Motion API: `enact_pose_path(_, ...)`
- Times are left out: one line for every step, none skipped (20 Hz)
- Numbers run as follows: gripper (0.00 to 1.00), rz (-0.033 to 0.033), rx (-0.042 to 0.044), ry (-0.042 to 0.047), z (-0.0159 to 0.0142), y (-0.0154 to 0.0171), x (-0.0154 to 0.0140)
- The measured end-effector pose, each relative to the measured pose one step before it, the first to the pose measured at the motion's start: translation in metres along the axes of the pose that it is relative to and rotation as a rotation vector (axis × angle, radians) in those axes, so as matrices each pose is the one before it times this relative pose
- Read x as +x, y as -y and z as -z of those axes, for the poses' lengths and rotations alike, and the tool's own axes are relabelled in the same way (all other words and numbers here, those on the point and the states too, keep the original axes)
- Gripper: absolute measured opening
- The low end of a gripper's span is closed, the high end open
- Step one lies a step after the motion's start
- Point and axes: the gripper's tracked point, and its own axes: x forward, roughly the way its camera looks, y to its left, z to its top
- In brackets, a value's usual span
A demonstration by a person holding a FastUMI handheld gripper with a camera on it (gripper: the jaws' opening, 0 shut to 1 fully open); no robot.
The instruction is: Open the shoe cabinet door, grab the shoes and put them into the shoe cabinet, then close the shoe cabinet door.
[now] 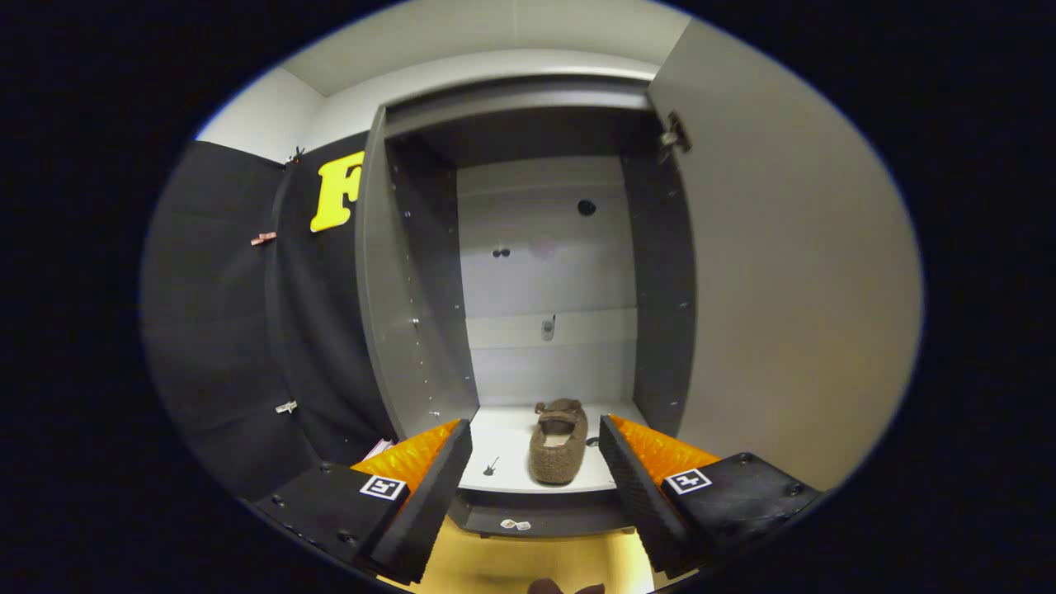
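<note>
While the door [792,280] is swung wide, 1 brown shoe [558,441] is seen near the cabinet floor's [511,454] front edge. Gripper [535,441] fingers are held apart, nothing clamped.

Shoe cabinet [412,330] grey, tall, standing open ahead of me; door [792,289] swung wide to right side, inner face plain, hinge near its top. Brown fuzzy shoe [558,441] lying flat on pale bottom shelf [503,450], lengthwise, opening up, beyond my jaws and in line with gap between them; my gripper [535,445] spread wide, holding nothing
</note>
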Motion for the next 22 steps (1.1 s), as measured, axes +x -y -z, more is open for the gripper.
enact_pose_path(0.98, 0.01143, -0.00331, 0.03079, -0.00705, 0.00515, -0.01917)
enact_pose_path(0.98, -0.00019, -0.01104, 0.03137, -0.00595, 0.00384, -0.01762)
enact_pose_path(0.98, 0.01435, -0.01141, 0.02780, -0.00577, 0.00600, -0.01606)
enact_pose_path(0.98, 0.00483, -0.01010, 0.02657, -0.00602, 0.00558, -0.01819)
enact_pose_path(0.98, 0.01412, -0.00725, 0.03012, -0.00691, 0.00695, -0.01840)
enact_pose_path(0.98, 0.00122, -0.01038, 0.02110, -0.00650, 0.00462, -0.01857)
enact_pose_path(0.98, 0.00963, -0.01537, 0.00920, -0.00040, 0.00848, -0.01550)
enact_pose_path(0.98, -0.00306, -0.01657, 0.00135, 0.00013, 0.00557, -0.01648)
enact_pose_path(0.98, 0.01288, -0.01426, -0.00259, 0.00162, 0.00906, -0.01435)
enact_pose_path(0.97, 0.00137, 0.00282, -0.00050, -0.00044, 0.00597, -0.01495)
enact_pose_path(0.97, 0.00459, 0.01057, 0.00116, -0.00163, 0.00588, -0.01365)
enact_pose_path(0.97, 0.01088, 0.00640, 0.00505, -0.00017, 0.00923, -0.00985)
enact_pose_path(0.97, 0.01925, 0.00305, 0.00410, -0.00096, 0.01255, -0.00902)
enact_pose_path(0.97, 0.01442, 0.00462, 0.00488, -0.00251, 0.01227, -0.00739)
enact_pose_path(0.97, 0.01789, 0.00199, -0.00066, -0.00117, 0.01350, -0.00651)
enact_pose_path(0.97, 0.01137, 0.00543, -0.01006, 0.00223, 0.01350, -0.00585)
enact_pose_path(0.97, 0.02295, -0.00017, -0.00654, -0.00065, 0.01476, -0.00891)
enact_pose_path(0.97, 0.02678, -0.00662, -0.01364, 0.00200, 0.01998, -0.00145)
enact_pose_path(0.97, 0.00654, 0.00350, -0.00446, -0.00260, 0.01346, -0.00341)
enact_pose_path(0.97, 0.02399, -0.01701, -0.00377, -0.00024, 0.01862, -0.00252)
enact_pose_path(0.97, 0.02824, -0.01916, -0.01187, 0.00550, 0.01789, 0.00081)
enact_pose_path(0.97, 0.02624, -0.00254, -0.00760, 0.00178, 0.01584, 0.00493)
